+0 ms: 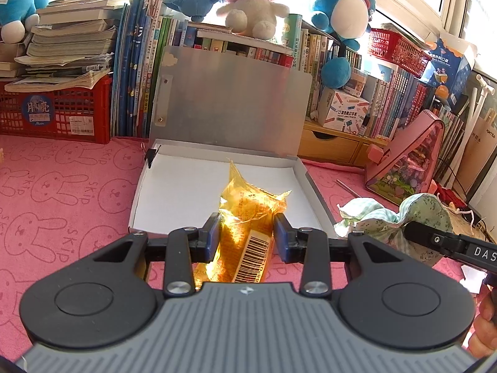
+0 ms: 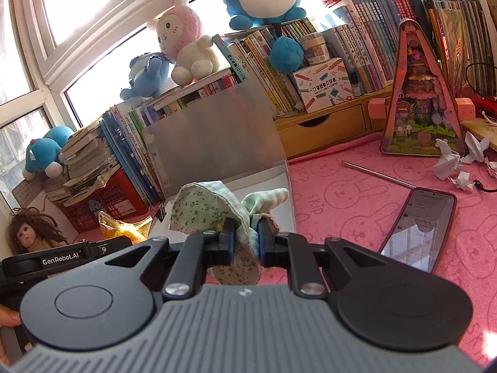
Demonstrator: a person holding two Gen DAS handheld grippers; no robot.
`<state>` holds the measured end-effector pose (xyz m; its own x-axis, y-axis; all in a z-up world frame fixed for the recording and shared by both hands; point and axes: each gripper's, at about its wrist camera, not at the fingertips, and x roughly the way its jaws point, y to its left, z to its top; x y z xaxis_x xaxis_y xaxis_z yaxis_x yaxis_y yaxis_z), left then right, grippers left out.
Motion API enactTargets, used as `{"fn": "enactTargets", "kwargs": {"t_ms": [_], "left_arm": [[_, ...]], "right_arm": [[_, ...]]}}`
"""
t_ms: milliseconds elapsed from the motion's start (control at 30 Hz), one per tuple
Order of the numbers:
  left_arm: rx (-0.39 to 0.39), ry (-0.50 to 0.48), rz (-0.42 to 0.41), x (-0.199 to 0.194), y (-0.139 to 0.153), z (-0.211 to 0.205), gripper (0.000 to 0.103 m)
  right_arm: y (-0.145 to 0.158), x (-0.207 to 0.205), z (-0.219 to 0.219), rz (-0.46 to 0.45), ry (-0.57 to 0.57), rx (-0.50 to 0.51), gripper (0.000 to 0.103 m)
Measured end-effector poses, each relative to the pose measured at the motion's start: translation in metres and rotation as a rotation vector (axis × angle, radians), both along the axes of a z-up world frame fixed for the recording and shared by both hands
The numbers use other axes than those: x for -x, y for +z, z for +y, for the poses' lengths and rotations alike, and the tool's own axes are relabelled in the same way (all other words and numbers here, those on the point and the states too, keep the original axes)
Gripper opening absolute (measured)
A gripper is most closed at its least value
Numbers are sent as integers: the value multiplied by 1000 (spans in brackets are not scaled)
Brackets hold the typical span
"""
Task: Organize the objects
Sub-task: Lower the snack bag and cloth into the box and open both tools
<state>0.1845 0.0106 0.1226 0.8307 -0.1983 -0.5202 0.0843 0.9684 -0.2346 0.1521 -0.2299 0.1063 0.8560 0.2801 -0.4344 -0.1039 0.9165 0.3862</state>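
My left gripper [image 1: 245, 236] is shut on a yellow-orange snack packet [image 1: 248, 208] with a barcode, held over the front edge of the open silver box [image 1: 313, 186]. The box has a white floor and its lid stands upright behind. To the right, my right gripper [image 2: 244, 236] is shut on a green floral and checked cloth pouch [image 2: 205, 205], lifted in front of the box's right side. The pouch [image 1: 425, 214] and the right gripper's arm show at the right of the left wrist view. The packet [image 2: 124, 227] shows at the left of the right wrist view.
A pink bunny-print mat [image 1: 62, 192] covers the table. Books, red crates [image 1: 56, 115] and plush toys line the back. A phone [image 2: 419, 227], a metal straw [image 2: 379, 174], paper figures [image 2: 450, 161] and a pink triangular toy box [image 2: 425, 99] lie right. A doll [image 2: 28, 233] sits far left.
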Motion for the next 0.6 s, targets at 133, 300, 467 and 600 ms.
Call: {"fn": "enactTargets", "kwargs": {"t_ms": [133,300,467,600], "left_arm": [[21,16,4,-28,8,3,42],[31,39,-4,-66,12,5,42],[30,67,-3,-110,4,-1,42],[-22,79,35,-143,-14,-9,42]], "right_arm": [[3,-30,2,17,3,8,18],[2,-73,7,28,13,6,18],[-17,-122,15,69,32,-29,19],[-36,-151,25,103,28,-21,19]]}}
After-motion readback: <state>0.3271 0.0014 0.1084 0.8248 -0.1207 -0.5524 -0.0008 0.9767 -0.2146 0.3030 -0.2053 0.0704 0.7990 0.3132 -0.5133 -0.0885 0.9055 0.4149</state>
